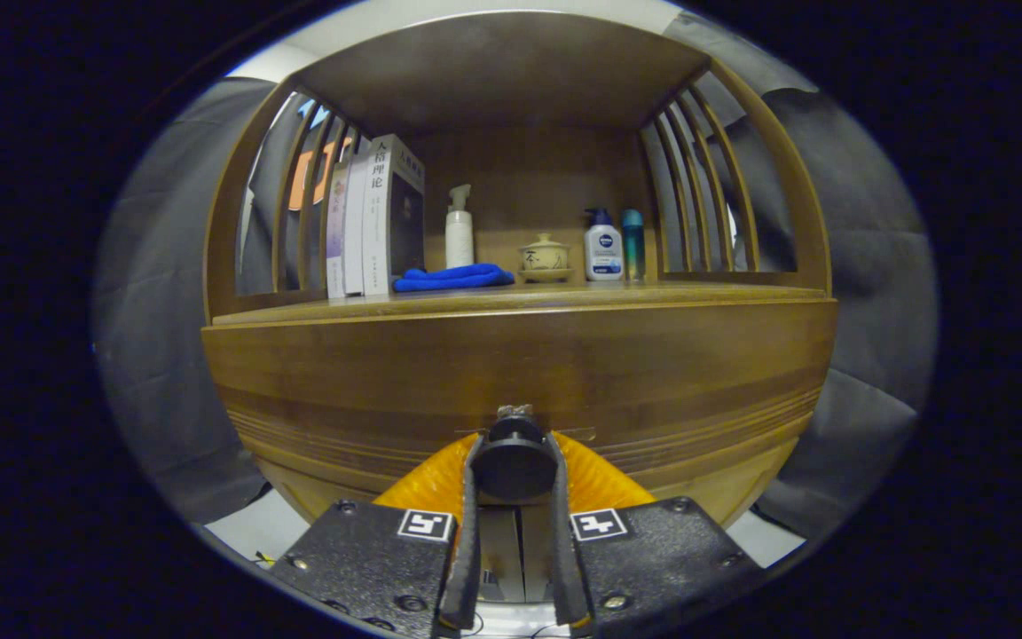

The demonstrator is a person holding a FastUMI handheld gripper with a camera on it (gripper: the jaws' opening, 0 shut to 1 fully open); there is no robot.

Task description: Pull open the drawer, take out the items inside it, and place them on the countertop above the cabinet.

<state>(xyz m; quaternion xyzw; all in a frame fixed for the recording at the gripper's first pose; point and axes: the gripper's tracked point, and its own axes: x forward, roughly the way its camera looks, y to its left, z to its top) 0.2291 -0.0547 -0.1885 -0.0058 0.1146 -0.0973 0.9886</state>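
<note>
dark wood drawer front (520, 373) faces the gripper (514, 461), whose two fingers are closed on the drawer's round black knob (512, 457). above it on the countertop (706, 291): books (375, 217), a blue cloth (453, 277), bottles and a lidded cup (544, 256).
</note>
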